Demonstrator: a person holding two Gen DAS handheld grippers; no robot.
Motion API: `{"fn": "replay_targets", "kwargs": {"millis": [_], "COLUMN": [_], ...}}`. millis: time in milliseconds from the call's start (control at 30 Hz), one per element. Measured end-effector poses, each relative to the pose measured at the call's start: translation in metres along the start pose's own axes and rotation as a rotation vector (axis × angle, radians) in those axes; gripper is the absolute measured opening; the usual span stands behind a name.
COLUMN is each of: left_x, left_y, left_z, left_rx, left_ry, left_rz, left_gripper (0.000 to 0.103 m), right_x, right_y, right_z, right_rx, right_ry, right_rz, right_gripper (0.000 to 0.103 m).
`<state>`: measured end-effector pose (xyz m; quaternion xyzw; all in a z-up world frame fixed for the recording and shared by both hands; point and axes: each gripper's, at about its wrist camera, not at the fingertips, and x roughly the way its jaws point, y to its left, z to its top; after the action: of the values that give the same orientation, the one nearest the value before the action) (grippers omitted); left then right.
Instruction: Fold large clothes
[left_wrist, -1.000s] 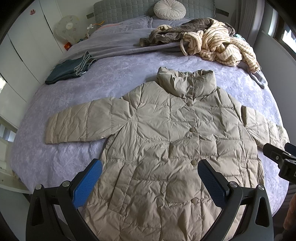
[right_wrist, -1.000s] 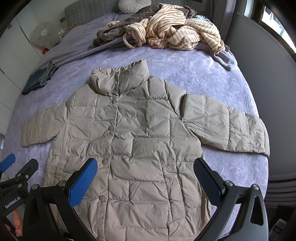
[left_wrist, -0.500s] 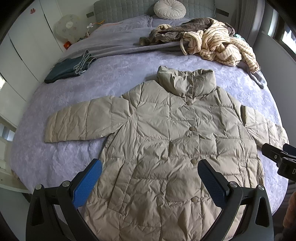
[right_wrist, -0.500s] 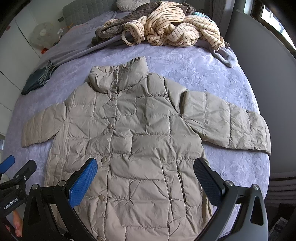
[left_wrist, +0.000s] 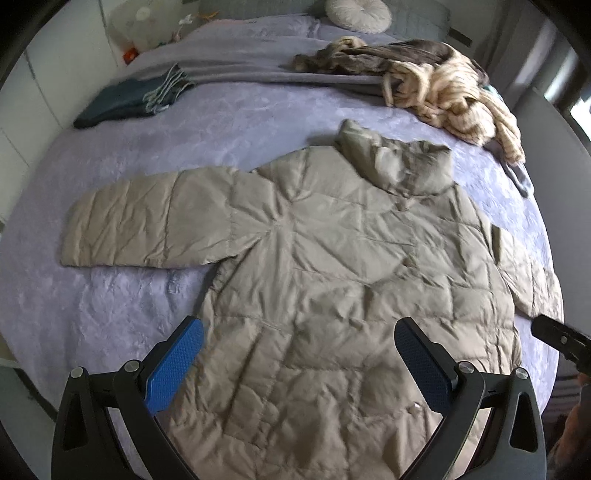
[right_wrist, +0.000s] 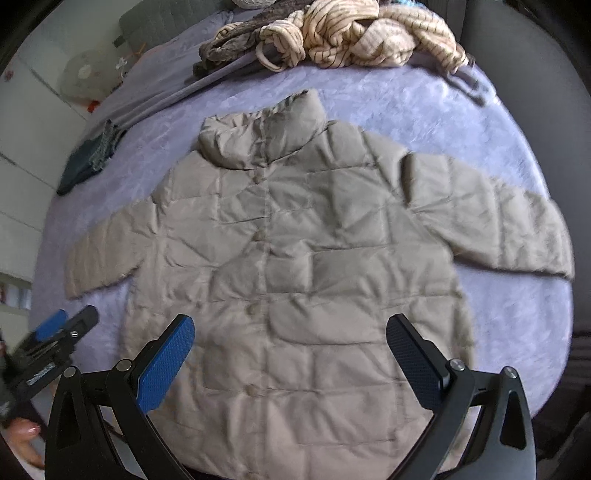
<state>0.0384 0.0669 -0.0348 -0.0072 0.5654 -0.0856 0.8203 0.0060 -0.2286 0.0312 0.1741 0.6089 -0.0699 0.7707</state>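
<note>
A beige quilted puffer jacket (left_wrist: 332, 266) (right_wrist: 295, 258) lies flat and front-up on a lilac bed (left_wrist: 110, 295), buttoned, with both sleeves spread sideways and the collar pointing away. My left gripper (left_wrist: 299, 354) hovers open above the jacket's lower left part, nothing between its blue pads. My right gripper (right_wrist: 290, 350) hovers open above the lower middle of the jacket, also with nothing in it. Each gripper shows at the edge of the other's view: the right gripper (left_wrist: 561, 339) at the right, the left gripper (right_wrist: 55, 339) at the lower left.
A heap of striped cream and brown clothes (left_wrist: 436, 85) (right_wrist: 332, 40) lies beyond the collar. A folded dark teal garment (left_wrist: 129, 99) (right_wrist: 88, 162) sits at the far left. A round cushion (left_wrist: 358, 14) rests by the headboard. A fan (right_wrist: 83, 79) stands by the left wall.
Both cameras have swung: the left view has shifted left toward the left sleeve, and the right view has moved closer over the jacket. The jacket itself has not moved. Both grippers stay open.
</note>
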Motion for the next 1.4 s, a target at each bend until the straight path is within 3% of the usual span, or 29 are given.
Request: {"fn": "replay_targets", "kwargs": {"millis": [200,333,467,567,667,800,833,867,900,933,967,1000,1067,1100,1133,1233,1400], "left_x": [0.057,0.102,0.149,0.171,0.176,0.182,0.186,0.189,0.193,0.194,0.190,0.180,0.158,0.148,0.135,0.102,0.066], "left_y": [0.089,0.155,0.219,0.259,0.290,0.320,0.326,0.331,0.336,0.340,0.343,0.341,0.329,0.321,0.313,0.285,0.210], "left_z": [0.014,0.017,0.015,0.022,0.036,0.063,0.068,0.072,0.076,0.078,0.080,0.083,0.087,0.088,0.090,0.101,0.119], "left_rx": [-0.160,-0.313,-0.485,-0.575,-0.617,-0.620,-0.619,-0.615,-0.602,-0.597,-0.601,-0.581,-0.485,-0.448,-0.400,-0.287,-0.097], "left_ry": [0.004,0.005,0.027,0.010,-0.057,-0.128,-0.136,-0.135,-0.132,-0.134,-0.142,-0.160,-0.219,-0.241,-0.270,-0.340,-0.400], "left_rz": [-0.091,-0.178,-0.237,-0.237,-0.241,-0.149,-0.125,-0.111,-0.122,-0.160,-0.191,-0.166,-0.106,-0.092,-0.083,-0.107,-0.243], "left_gripper": [0.103,0.103,0.103,0.103,0.103,0.101,0.094,0.065,0.029,0.014,0.009,0.009,0.009,0.009,0.009,0.009,0.009], "right_x": [0.048,0.099,0.134,0.157,0.170,0.185,0.191,0.195,0.199,0.204,0.206,0.210,0.215,0.221,0.228,0.253,0.290], "right_y": [0.036,0.070,0.093,0.111,0.128,0.149,0.156,0.161,0.167,0.175,0.178,0.183,0.190,0.193,0.198,0.209,0.212], "right_z": [-0.005,-0.016,-0.027,-0.028,-0.019,-0.002,0.004,0.008,0.013,0.018,0.021,0.025,0.032,0.033,0.035,0.036,0.026], "right_rx": [0.020,-0.017,-0.001,-0.007,-0.018,-0.032,-0.034,-0.034,-0.032,-0.025,-0.016,0.003,0.049,0.065,0.081,0.103,0.128], "right_ry": [0.041,0.150,0.185,0.186,0.154,0.105,0.096,0.091,0.083,0.074,0.069,0.059,0.044,0.057,0.082,0.124,0.198], "right_rz": [0.041,0.016,0.090,0.113,0.150,0.197,0.218,0.231,0.251,0.279,0.301,0.325,0.354,0.370,0.393,0.481,0.527], "right_gripper": [0.103,0.103,0.103,0.103,0.103,0.103,0.103,0.103,0.103,0.103,0.103,0.102,0.078,0.039,0.018,0.017,0.014]}}
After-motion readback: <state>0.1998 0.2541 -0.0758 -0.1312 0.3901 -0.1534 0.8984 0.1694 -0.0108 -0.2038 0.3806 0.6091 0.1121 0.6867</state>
